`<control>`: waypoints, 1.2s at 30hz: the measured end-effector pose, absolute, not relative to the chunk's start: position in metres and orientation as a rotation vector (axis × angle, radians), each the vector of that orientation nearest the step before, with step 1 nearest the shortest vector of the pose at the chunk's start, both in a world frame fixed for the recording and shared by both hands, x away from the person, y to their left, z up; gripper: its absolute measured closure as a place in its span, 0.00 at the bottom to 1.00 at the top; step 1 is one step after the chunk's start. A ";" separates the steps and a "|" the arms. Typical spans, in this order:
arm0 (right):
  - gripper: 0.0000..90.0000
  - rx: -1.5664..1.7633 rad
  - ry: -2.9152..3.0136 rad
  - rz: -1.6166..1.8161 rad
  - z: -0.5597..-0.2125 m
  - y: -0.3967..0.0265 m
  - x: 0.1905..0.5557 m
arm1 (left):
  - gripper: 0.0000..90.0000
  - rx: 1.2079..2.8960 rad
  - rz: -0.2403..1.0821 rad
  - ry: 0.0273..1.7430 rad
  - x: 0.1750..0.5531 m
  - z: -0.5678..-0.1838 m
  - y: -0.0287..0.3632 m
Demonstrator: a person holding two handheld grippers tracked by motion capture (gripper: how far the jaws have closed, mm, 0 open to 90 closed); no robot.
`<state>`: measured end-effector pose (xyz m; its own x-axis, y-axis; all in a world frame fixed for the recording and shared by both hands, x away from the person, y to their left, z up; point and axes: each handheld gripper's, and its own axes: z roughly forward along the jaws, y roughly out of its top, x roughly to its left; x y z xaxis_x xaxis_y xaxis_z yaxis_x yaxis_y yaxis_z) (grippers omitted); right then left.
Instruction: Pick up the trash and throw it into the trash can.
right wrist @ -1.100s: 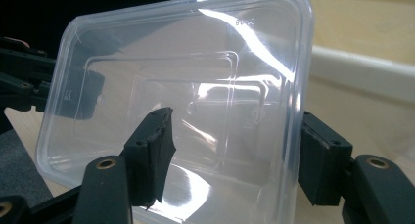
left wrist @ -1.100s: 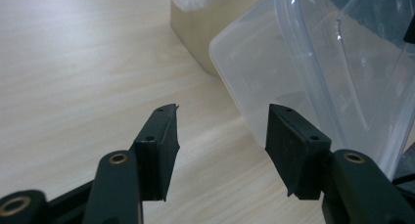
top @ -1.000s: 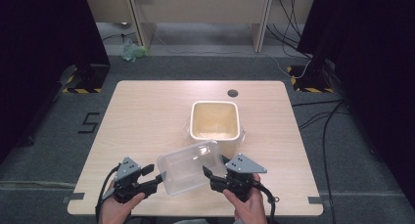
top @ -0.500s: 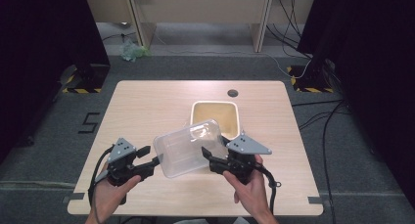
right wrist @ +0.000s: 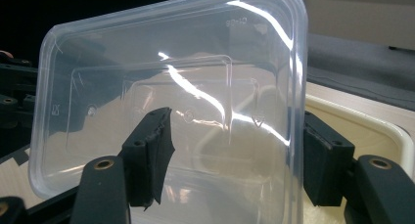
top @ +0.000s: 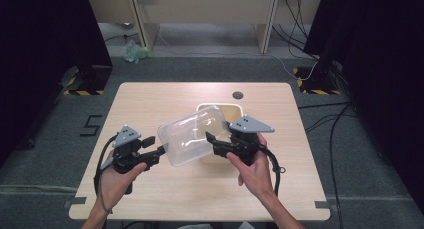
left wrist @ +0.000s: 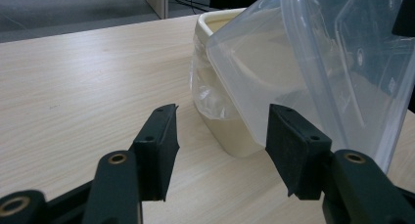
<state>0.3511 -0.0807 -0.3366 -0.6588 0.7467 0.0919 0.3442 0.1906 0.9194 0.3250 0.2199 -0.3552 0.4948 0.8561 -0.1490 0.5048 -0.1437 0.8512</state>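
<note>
A clear plastic container (top: pixel 192 134) hangs tilted in the air over the near-left part of a cream square bin (top: pixel 235 107). My right gripper (top: pixel 210 139) is shut on the container's right side. In the right gripper view (right wrist: pixel 235 131), one jaw shows through the clear container (right wrist: pixel 171 87) and the other sits outside its rim, with the bin (right wrist: pixel 372 126) behind. My left gripper (top: pixel 159 153) is at the container's lower left corner. In the left gripper view its jaws (left wrist: pixel 220 121) stand apart with nothing between them; the container (left wrist: pixel 313 62) lies against one jaw, above the bin (left wrist: pixel 230 136).
The wooden table (top: pixel 165 104) has a round black hole (top: pixel 238 95) near its far edge. Dark floor surrounds it, with a "5" mark (top: pixel 92 125) at the left, cables at the right and a green bag (top: pixel 132 51) beyond.
Both hands have risen and moved away from the near edge, carrying the container up and over the bin. The container is tilted more steeply than before.
</note>
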 end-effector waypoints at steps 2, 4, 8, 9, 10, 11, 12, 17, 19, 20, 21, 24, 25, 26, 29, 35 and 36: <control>0.41 1.035 2.093 1.461 -0.337 -0.080 0.356 | 0.50 1.795 0.466 1.151 0.331 -0.354 0.220; 0.41 1.049 2.095 1.465 -0.337 -0.080 0.362 | 0.50 1.783 0.462 1.156 0.335 -0.353 0.221; 0.41 1.085 2.101 1.471 -0.340 -0.081 0.375 | 0.50 1.762 0.454 1.166 0.346 -0.350 0.222; 0.41 1.094 2.105 1.474 -0.341 -0.082 0.378 | 0.50 1.759 0.453 1.170 0.350 -0.349 0.222; 0.40 1.108 2.108 1.478 -0.342 -0.082 0.381 | 0.50 1.757 0.451 1.174 0.353 -0.349 0.221; 0.40 1.116 2.116 1.473 -0.344 -0.083 0.386 | 0.50 1.754 0.447 1.178 0.356 -0.349 0.221; 0.40 1.126 2.121 1.469 -0.346 -0.084 0.388 | 0.49 1.751 0.445 1.182 0.358 -0.349 0.220; 0.40 1.153 2.153 1.425 -0.357 -0.087 0.400 | 0.47 1.734 0.422 1.188 0.370 -0.350 0.218; 0.41 1.168 2.165 1.407 -0.362 -0.088 0.404 | 0.47 1.728 0.423 1.190 0.373 -0.349 0.217; 0.40 1.181 2.173 1.407 -0.364 -0.088 0.406 | 0.46 1.723 0.422 1.191 0.374 -0.349 0.217; 0.41 1.183 2.176 1.408 -0.366 -0.089 0.407 | 0.45 1.721 0.423 1.191 0.375 -0.348 0.216; 0.41 1.196 2.192 1.395 -0.370 -0.090 0.410 | 0.44 1.713 0.422 1.190 0.380 -0.347 0.215; 0.41 1.205 2.202 1.385 -0.371 -0.090 0.410 | 0.43 1.713 0.425 1.191 0.381 -0.347 0.215; 0.40 1.206 2.207 1.374 -0.371 -0.090 0.411 | 0.43 1.712 0.430 1.191 0.383 -0.347 0.214; 0.40 1.213 2.210 1.374 -0.373 -0.092 0.414 | 0.41 1.707 0.429 1.189 0.385 -0.347 0.213; 0.38 1.223 2.233 1.365 -0.376 -0.095 0.415 | 0.36 1.698 0.416 1.178 0.389 -0.346 0.210; 0.35 1.224 2.230 1.364 -0.376 -0.095 0.415 | 0.36 1.701 0.414 1.175 0.390 -0.346 0.209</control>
<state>0.4153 -0.0954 -0.3759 -0.6137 0.7639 0.1995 0.5255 0.2065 0.8254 0.3895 0.2092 -0.3464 0.4719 0.8487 -0.2390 0.5111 -0.0425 0.8584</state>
